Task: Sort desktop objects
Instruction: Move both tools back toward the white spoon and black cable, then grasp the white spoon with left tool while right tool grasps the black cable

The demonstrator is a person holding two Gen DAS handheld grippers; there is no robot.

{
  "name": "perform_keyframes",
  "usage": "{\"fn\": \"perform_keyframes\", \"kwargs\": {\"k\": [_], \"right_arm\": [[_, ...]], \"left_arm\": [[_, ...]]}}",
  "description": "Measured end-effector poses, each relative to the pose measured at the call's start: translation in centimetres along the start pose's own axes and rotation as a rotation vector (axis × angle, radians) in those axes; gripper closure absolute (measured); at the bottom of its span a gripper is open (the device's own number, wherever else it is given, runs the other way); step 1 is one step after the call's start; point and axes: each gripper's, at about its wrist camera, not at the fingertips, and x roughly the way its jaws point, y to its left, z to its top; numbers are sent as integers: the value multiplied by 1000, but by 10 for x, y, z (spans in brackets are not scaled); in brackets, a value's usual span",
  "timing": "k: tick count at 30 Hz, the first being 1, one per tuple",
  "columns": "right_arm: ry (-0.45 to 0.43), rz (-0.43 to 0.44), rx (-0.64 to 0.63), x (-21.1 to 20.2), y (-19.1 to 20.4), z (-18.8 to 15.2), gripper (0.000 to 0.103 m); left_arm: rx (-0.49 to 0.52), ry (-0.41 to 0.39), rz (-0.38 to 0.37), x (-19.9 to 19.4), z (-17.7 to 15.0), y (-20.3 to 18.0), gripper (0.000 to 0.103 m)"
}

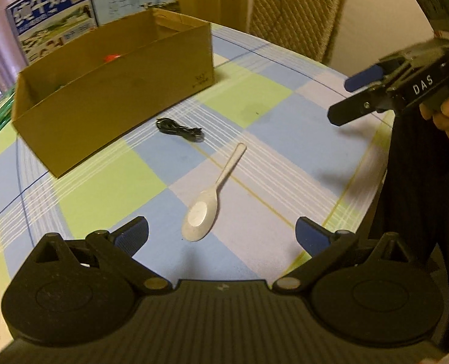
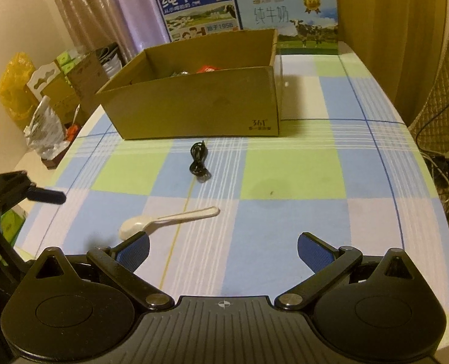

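Observation:
A white plastic spoon (image 1: 207, 201) (image 2: 163, 220) lies on the checked tablecloth, bowl toward me. Beyond it rests a coiled black cable (image 1: 180, 129) (image 2: 198, 162), just in front of an open cardboard box (image 1: 109, 97) (image 2: 200, 106) that holds a red item (image 2: 207, 69) and other small things. My left gripper (image 1: 221, 236) hovers open just short of the spoon's bowl, nothing between its fingers. My right gripper (image 2: 222, 251) is open too, empty, with the spoon ahead to its left. In the left wrist view the right gripper (image 1: 350, 97) hangs in the air at the right, held by a hand.
Two milk cartons (image 2: 198, 9) (image 2: 288, 18) stand behind the box. Bags and small boxes (image 2: 57, 91) crowd the space left of the table. A quilted chair (image 1: 294, 15) (image 2: 440, 121) sits past the table's far right edge, with cables beside it.

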Motion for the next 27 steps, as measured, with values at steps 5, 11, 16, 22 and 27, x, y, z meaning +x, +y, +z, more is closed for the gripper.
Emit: {"fn": "perform_keyframes", "kwargs": {"k": [5,11,16,22,27], "right_arm": [[13,-10,-34,12,4,-3,2],[39,-15,-42,27,0,-3,2],[56,-15,-52,37,-2,-1,2],[71,-9,-74,53,0,0,3],[85,-4,-80,67,1,2,3]], "left_arm": [[57,32,-26,17,1,2,4],[106,61,-68,36,6,8,16],[167,77,-82,52,11,12,23],[213,97,-116,71,17,18,34],[244,117,-148,84,19,22,39]]}}
